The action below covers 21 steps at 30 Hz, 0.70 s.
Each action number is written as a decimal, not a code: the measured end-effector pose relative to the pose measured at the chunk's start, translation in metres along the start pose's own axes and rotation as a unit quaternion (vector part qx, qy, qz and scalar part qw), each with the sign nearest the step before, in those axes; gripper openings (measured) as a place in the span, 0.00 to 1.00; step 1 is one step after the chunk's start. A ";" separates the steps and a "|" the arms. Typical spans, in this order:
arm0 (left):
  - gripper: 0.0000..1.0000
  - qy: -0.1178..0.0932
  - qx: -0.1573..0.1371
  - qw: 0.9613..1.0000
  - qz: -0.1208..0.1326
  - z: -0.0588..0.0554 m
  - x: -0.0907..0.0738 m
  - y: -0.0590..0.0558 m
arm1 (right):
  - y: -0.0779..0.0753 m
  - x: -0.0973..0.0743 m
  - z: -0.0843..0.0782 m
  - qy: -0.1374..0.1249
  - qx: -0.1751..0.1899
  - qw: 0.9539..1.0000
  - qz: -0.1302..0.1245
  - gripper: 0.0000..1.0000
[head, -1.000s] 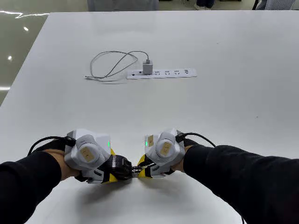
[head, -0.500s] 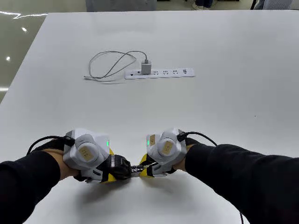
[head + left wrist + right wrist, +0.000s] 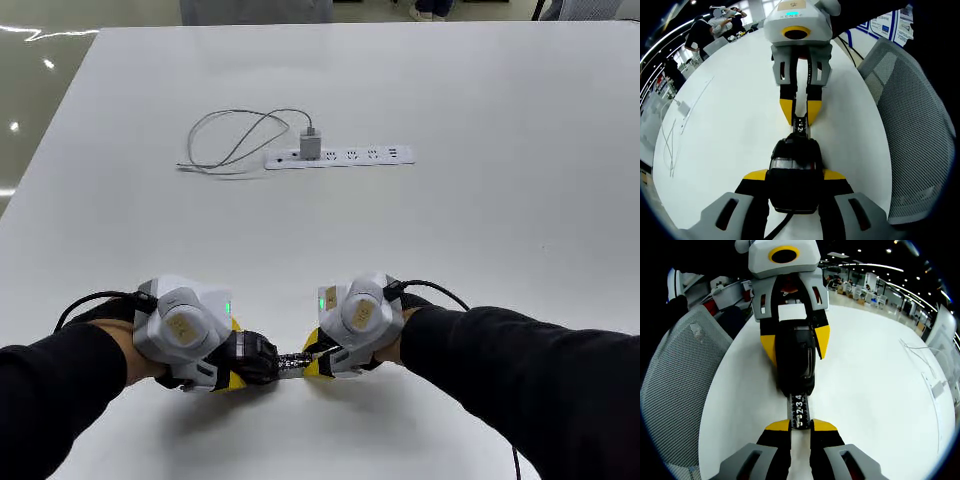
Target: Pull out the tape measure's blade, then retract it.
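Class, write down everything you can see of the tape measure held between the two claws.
The tape measure has a black, plastic-looking case with a glossy panel on its face. The left claw clamps its sides, near the front edge of the white table. A short stretch of blade, dark with white numerals, is out, and the right claw pinches its end.

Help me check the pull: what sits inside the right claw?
The right claw pinches the tape blade, numbers showing. The blade's end hook is covered by the yellow pads.
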State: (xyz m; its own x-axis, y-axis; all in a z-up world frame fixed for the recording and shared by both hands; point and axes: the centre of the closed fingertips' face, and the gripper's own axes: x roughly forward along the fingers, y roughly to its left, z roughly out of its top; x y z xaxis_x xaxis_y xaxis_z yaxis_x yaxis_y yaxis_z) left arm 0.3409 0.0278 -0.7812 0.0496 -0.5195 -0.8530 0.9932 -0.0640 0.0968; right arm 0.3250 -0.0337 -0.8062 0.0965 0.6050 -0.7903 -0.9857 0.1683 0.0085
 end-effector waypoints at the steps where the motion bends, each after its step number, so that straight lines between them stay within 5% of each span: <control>1: 0.34 0.000 0.000 1.000 0.000 0.000 0.000 0.000 | 0.000 0.000 0.000 0.000 0.000 1.000 0.000 0.10; 21: 0.33 -0.001 -0.001 1.000 0.001 0.000 0.000 0.000 | 0.000 -0.007 -0.009 0.004 0.005 1.000 -0.001 0.10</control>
State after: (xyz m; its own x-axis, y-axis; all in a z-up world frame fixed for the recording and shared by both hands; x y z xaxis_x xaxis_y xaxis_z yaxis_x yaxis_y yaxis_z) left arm 0.3411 0.0277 -0.7817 0.0517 -0.5206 -0.8522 0.9932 -0.0619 0.0981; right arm 0.3233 -0.0447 -0.8065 0.0973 0.5981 -0.7955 -0.9841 0.1772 0.0129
